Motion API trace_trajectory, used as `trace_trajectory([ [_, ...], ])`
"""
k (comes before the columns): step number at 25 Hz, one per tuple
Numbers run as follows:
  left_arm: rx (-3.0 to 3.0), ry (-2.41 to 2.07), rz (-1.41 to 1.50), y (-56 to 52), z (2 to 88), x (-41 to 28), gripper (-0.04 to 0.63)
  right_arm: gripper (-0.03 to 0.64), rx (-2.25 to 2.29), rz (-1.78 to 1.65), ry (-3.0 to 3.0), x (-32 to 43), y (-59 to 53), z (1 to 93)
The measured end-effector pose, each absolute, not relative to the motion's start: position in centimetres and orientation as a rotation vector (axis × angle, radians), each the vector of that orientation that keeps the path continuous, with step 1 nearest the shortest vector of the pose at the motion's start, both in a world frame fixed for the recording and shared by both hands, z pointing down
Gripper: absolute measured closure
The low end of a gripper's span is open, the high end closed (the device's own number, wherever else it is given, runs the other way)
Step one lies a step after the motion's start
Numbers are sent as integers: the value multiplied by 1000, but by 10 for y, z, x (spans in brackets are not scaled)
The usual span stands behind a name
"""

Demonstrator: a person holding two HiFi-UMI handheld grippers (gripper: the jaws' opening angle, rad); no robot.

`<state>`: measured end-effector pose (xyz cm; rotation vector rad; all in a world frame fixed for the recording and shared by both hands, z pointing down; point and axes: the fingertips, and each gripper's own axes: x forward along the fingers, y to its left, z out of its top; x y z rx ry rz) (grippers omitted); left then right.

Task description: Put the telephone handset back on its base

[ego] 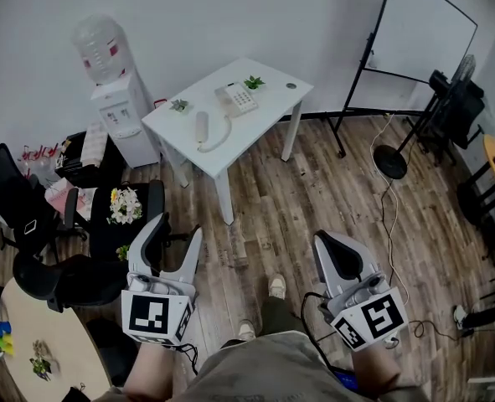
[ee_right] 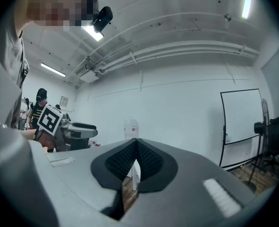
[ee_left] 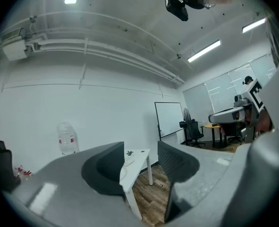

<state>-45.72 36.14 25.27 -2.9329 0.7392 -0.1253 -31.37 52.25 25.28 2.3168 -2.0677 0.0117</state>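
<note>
While handset point(ego: 201, 127) lies beside base point(ego: 237, 99), potted plant point(ego: 253, 82)

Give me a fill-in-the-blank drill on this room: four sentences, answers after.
1. The handset lies on the ____, off its base.
2. The left tool has its jaws ____, with nothing between them.
3. The right tool has its jaws ____, holding nothing.
4. The table carries ____ small plants.

Missing words: table; open; shut; two.
</note>
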Motion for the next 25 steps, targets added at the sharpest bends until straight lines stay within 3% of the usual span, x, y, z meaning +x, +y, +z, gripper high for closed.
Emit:
trace_trajectory([
  [8,-2917,763,-175,320,269,-410,373,588,2346,49,-2076,-257,480,271],
  [25,-2868,919,-300,196,288,-206,367,588,2229,97,-2178,-35,343,281],
])
